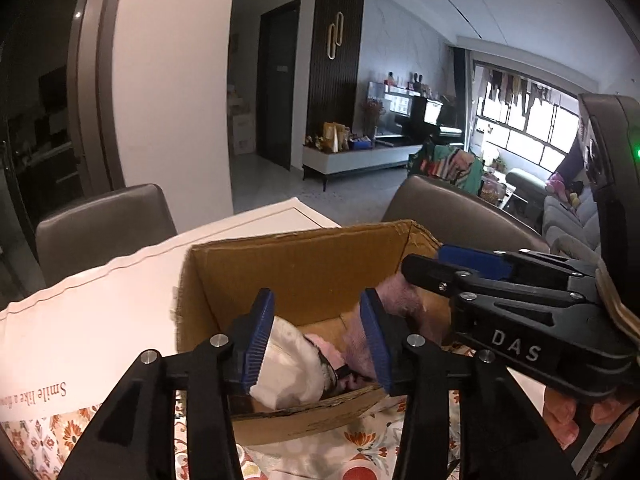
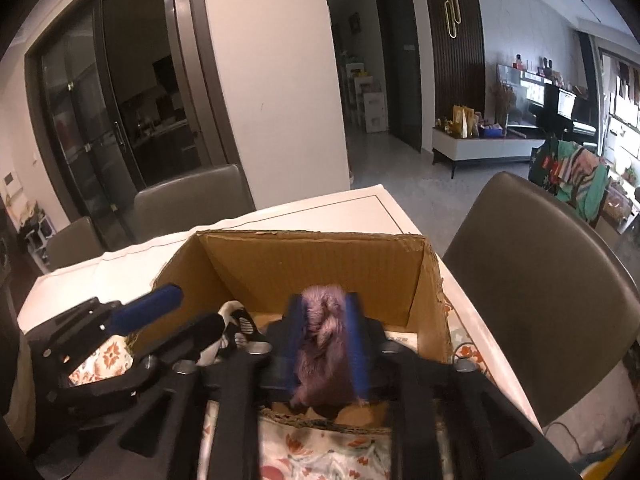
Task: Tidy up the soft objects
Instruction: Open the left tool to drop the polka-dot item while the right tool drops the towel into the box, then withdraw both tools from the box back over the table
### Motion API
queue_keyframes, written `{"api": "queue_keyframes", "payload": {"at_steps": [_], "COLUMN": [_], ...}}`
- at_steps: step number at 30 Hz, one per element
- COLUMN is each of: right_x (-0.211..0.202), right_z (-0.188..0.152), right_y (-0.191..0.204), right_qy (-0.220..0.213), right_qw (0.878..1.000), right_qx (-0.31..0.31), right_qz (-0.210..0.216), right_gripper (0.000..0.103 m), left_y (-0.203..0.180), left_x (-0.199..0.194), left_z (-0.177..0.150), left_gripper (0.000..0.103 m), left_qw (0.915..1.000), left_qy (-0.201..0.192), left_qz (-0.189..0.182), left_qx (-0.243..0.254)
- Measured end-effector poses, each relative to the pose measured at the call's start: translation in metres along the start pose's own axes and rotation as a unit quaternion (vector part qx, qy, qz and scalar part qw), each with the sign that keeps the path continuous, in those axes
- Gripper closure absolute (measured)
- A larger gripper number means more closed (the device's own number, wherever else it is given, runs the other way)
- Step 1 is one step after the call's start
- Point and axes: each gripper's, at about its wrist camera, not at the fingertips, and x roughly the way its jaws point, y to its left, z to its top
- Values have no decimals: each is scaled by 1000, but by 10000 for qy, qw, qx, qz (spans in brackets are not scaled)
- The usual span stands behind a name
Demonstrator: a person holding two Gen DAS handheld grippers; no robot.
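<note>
Pink plush (image 2: 326, 344) clamped between right fingers (image 2: 354, 344); left fingers (image 1: 262, 336) apart around white cloth (image 1: 290, 368).

dim indoor scene, daylight blowing out the window (image 1: 520, 128) at right; heavy fisheye bending and dark vignette at corners; the furry toy (image 2: 326, 344) is motion-blurred.

Both wrist views close above the cardboard box (image 1: 304, 276) (image 2: 312, 268), facing the living room, left view beside the right
</note>
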Motion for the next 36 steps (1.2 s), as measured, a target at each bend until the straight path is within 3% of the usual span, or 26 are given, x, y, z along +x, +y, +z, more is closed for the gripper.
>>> {"api": "queue_keyframes", "payload": {"at_steps": [2, 11, 18, 22, 26, 36], "right_x": [-6, -33, -65, -82, -98, -122], "right_z": [1, -3, -16, -23, -31, -67], "right_y": [0, 1, 8, 15, 21, 28], "right_qy": [-83, -205, -217, -315, -411, -345], "right_qw": [9999, 9991, 9993, 9990, 9988, 9990], "right_qx": [35, 86, 147, 103, 52, 73], "right_qz": [-88, -351, -281, -284, -278, -257], "right_gripper": [62, 56, 56, 47, 47, 42], "left_y": [0, -8, -11, -11, -17, -29], "left_x": [-3, -43, -80, -102, -121, -148], "left_z": [2, -3, -14, -21, -30, -62], "left_gripper": [55, 55, 55, 55, 55, 55], "left_qw": [10000, 9962, 9959, 9953, 9943, 9915], "left_qy": [-14, -234, -266, -317, -364, -389], "left_qz": [45, 837, 865, 918, 1006, 1243], "left_qx": [-23, 102, 39, 62, 22, 65]}}
